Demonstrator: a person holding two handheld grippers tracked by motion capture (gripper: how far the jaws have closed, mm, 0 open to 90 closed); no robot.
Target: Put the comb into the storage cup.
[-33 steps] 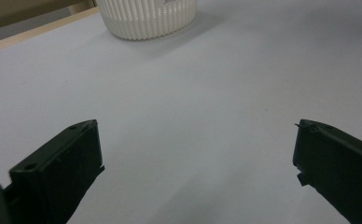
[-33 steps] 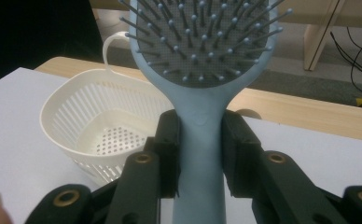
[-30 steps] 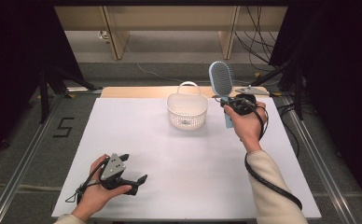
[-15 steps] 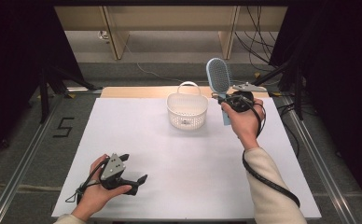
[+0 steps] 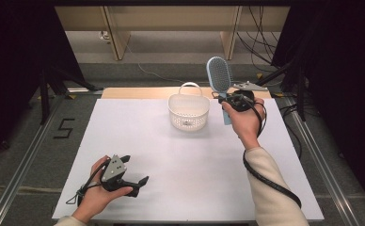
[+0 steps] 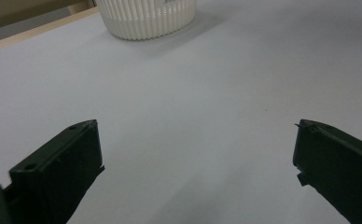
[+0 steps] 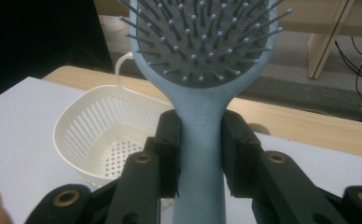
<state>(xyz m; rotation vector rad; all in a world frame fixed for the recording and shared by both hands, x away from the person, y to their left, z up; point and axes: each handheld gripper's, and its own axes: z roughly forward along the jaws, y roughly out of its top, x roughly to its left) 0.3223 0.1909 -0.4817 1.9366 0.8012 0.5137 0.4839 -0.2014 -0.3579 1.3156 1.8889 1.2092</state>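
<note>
The pale blue hairbrush [image 7: 202, 140] stands upright in the right gripper [image 7: 201, 154], its handle caught between the two black jaws, whose pads press on it from either side just below the neck. In the right gripper view the bristled head rises above the jaws to the top of the frame, bristles facing the camera, while the handle runs down between them to the bottom edge. From the high view the hairbrush [image 5: 219, 77] sits in the upper right part of the frame, held off the worktop with its head up and its handle reaching down past the right gripper [image 5: 232, 100], the person's right hand [image 5: 243, 121] wrapped around the gripper body from below. Just to the left of it, near the far edge of the white worktop [image 5: 194, 188], stands a white slotted basket [image 5: 188, 112] with a hoop handle; the brush is beside the basket, not over it or in it. In the right gripper view the basket [image 7: 88, 135] lies behind and to the left of the jaws. Well apart, at the lower left of the high view, the left gripper [image 5: 136, 175] rests low by the worktop in the person's left hand [image 5: 98, 197]. In the left gripper view its jaws stand wide apart with bare worktop between them.
</note>
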